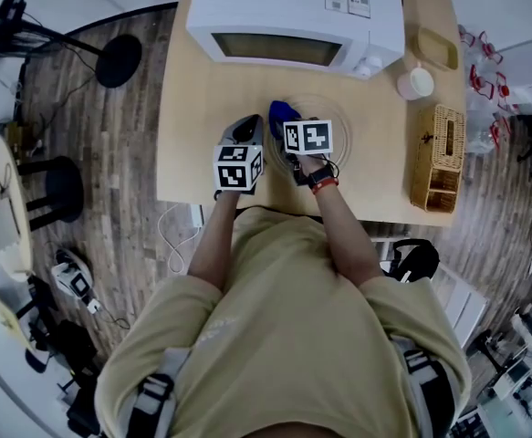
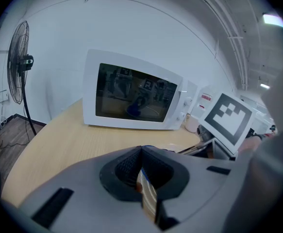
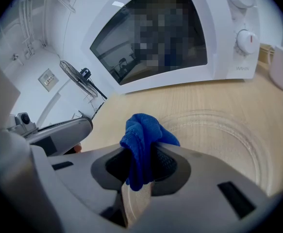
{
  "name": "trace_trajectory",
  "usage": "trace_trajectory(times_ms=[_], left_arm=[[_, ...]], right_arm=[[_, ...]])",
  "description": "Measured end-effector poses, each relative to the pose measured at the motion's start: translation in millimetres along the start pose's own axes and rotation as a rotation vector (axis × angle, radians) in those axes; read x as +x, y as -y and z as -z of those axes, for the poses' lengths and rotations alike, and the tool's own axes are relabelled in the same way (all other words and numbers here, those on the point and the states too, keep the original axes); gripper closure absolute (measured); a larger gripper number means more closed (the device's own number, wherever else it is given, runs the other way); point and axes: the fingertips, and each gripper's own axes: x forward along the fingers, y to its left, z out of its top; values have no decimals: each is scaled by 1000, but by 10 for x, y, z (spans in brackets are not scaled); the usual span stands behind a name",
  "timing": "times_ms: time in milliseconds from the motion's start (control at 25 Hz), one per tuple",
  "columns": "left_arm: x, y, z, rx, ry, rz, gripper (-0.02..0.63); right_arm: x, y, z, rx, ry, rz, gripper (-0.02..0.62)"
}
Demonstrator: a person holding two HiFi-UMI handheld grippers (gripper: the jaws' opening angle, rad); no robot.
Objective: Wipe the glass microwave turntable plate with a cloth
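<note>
The clear glass turntable plate (image 1: 337,117) lies flat on the wooden table (image 1: 202,108) in front of the white microwave (image 1: 293,12). My right gripper (image 1: 288,124) hovers over the plate's left part, shut on a bunched blue cloth (image 1: 280,113). In the right gripper view the cloth (image 3: 143,135) sticks up from between the jaws of my right gripper (image 3: 142,154), with the plate's ridged rim (image 3: 228,127) just beyond. My left gripper (image 1: 246,126) sits just left of the plate, shut with nothing seen held; in the left gripper view its pads (image 2: 131,166) meet.
The microwave (image 2: 131,91) has its door shut. To the right of it stand a white cup (image 1: 416,82), a small wooden tray (image 1: 437,48) and a wicker box (image 1: 437,158). A standing fan (image 2: 17,62) and a black stool (image 1: 60,190) are off the table's left.
</note>
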Motion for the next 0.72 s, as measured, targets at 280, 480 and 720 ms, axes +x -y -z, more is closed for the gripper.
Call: trace_trajectory(times_ms=[280,480,720], left_arm=[[70,238,-8,32,-9,45,594],[114,398,-5,54,-14,78,594],[155,523,18,68,-25,104,594]], right_arm=[[-115,173,34,35,16,23,497],[-193,280,46,59,32,35,497],[-293,431,86,100,49,55,497]])
